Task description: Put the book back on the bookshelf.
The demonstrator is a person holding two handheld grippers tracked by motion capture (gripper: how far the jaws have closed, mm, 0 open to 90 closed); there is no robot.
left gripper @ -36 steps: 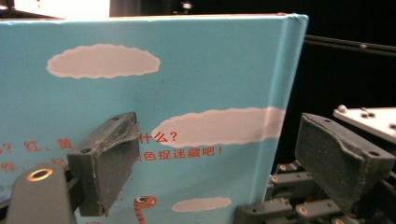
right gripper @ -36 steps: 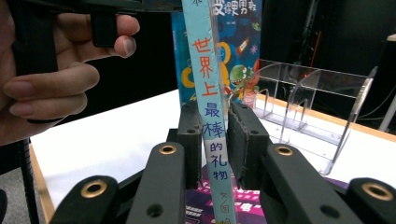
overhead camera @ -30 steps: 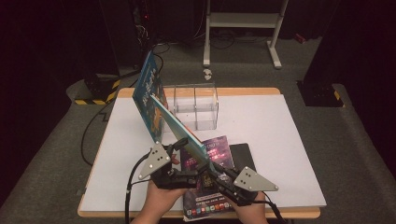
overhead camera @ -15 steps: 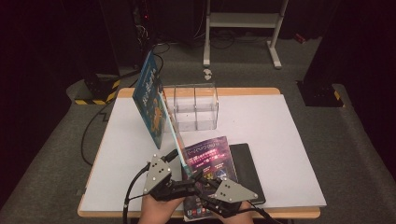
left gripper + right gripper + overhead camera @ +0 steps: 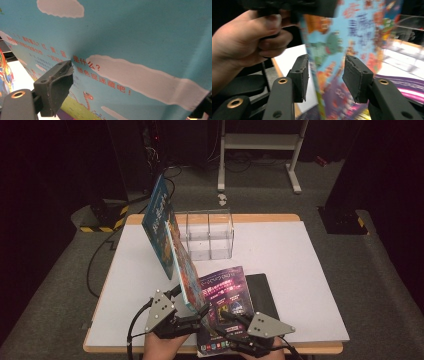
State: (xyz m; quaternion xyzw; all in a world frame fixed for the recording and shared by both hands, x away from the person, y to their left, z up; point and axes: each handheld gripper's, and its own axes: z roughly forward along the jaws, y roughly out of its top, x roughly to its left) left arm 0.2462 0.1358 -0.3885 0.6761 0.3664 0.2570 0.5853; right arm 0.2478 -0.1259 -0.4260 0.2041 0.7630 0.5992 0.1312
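Clear acrylic organizer [image 5: 210,234] mid-table; black tablet [image 5: 264,292] right of magazine [image 5: 226,292]; white rack [image 5: 260,150] behind.

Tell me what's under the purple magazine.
The purple magazine lies partly on a black pad, whose right strip shows beside it, and partly on the white table. What else the magazine covers cannot be seen.
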